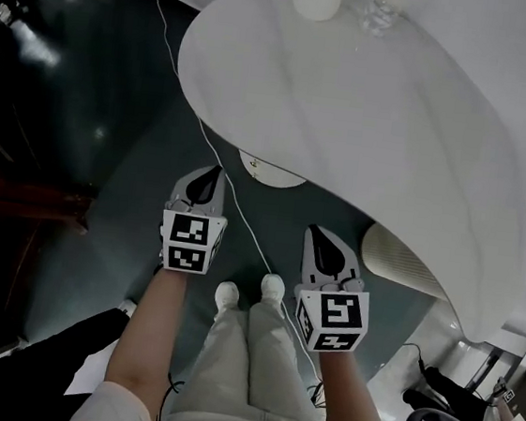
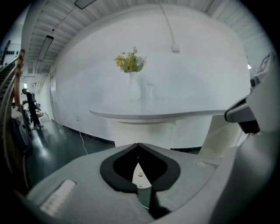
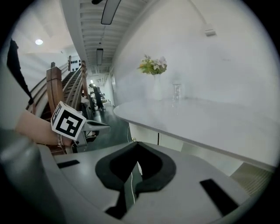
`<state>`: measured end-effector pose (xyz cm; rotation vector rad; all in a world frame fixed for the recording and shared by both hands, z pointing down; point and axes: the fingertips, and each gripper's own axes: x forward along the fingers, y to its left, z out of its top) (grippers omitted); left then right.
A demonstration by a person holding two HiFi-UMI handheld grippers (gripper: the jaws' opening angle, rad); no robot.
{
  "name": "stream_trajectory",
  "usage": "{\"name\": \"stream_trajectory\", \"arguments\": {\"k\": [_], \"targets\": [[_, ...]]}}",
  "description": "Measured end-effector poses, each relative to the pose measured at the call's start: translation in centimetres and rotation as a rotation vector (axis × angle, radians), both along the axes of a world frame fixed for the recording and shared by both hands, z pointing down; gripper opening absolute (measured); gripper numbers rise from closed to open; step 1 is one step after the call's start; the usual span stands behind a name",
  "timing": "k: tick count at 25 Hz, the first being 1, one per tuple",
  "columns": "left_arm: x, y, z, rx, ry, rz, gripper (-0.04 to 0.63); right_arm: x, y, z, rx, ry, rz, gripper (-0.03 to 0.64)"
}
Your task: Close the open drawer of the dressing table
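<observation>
The white dressing table point(image 1: 395, 126) fills the upper right of the head view, its curved top point(image 2: 166, 114) resting on a pale front point(image 3: 170, 142). Under the top I see flat panels, but I cannot make out an open drawer. My left gripper point(image 1: 216, 169) hangs over the dark floor, short of the table's edge. Its jaws meet at the tip point(image 2: 138, 144), shut and holding nothing. My right gripper point(image 1: 315, 230) sits beside it, a little nearer to me, also shut and bare point(image 3: 137, 143). Both point toward the table.
A vase of flowers point(image 2: 131, 85) and a clear glass point(image 2: 150, 91) stand on the far part of the top. A ribbed white stool point(image 1: 406, 259) sits at the right under the table's edge. A white cable point(image 1: 243, 217) runs across the floor. Stairs point(image 3: 65, 83) and people are at the left.
</observation>
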<state>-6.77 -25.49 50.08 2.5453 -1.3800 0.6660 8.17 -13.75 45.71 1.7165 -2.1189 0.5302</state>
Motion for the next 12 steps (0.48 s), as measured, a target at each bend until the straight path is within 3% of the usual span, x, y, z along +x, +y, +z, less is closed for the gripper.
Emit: {"name": "stream_trajectory", "arguments": {"k": [12], "targets": [[-1.0, 3.3, -9.2, 0.067, 0.029, -0.037, 0.015, 1.4, 1.8, -7.8, 0.043, 0.027, -0.024, 0.0]]}}
